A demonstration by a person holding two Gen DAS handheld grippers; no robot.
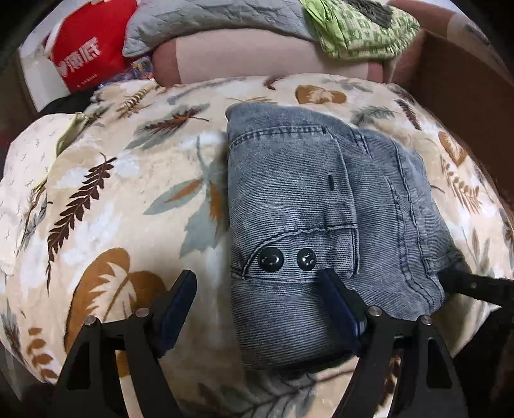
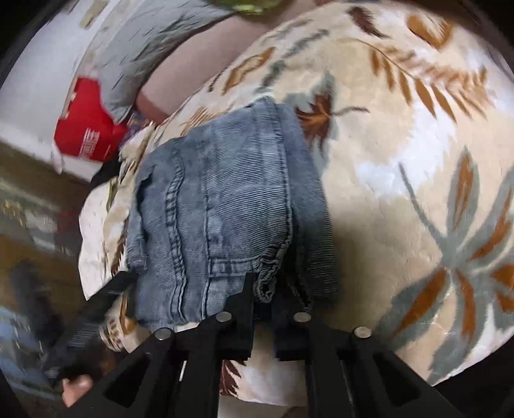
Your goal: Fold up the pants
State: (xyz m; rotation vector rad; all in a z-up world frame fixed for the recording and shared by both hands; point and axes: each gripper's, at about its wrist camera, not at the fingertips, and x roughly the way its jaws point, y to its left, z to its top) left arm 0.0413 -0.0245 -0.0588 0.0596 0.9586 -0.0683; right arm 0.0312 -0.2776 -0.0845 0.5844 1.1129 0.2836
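Blue-grey corduroy pants point(image 1: 305, 199) lie folded into a thick bundle on a cream leaf-patterned blanket point(image 1: 122, 180); two black buttons show near the front. My left gripper point(image 1: 257, 284) stands open over the bundle's near left corner, its right finger point(image 1: 334, 295) on the cloth and its left finger point(image 1: 180, 299) over the blanket. In the right wrist view the pants point(image 2: 225, 199) reach down to my right gripper point(image 2: 265, 294), which is shut on the gathered near edge of the bundle. The right gripper's black arm point(image 1: 472, 284) shows at the bundle's right corner.
Behind the blanket lie a red bag point(image 1: 86, 54), a grey quilted pillow point(image 1: 208, 22), a pink cushion point(image 1: 241, 61) and a green patterned cloth point(image 1: 363, 29). A brown panel point(image 1: 465, 96) stands at the right. A person's fingertip point(image 2: 77, 390) shows beside the left gripper's body.
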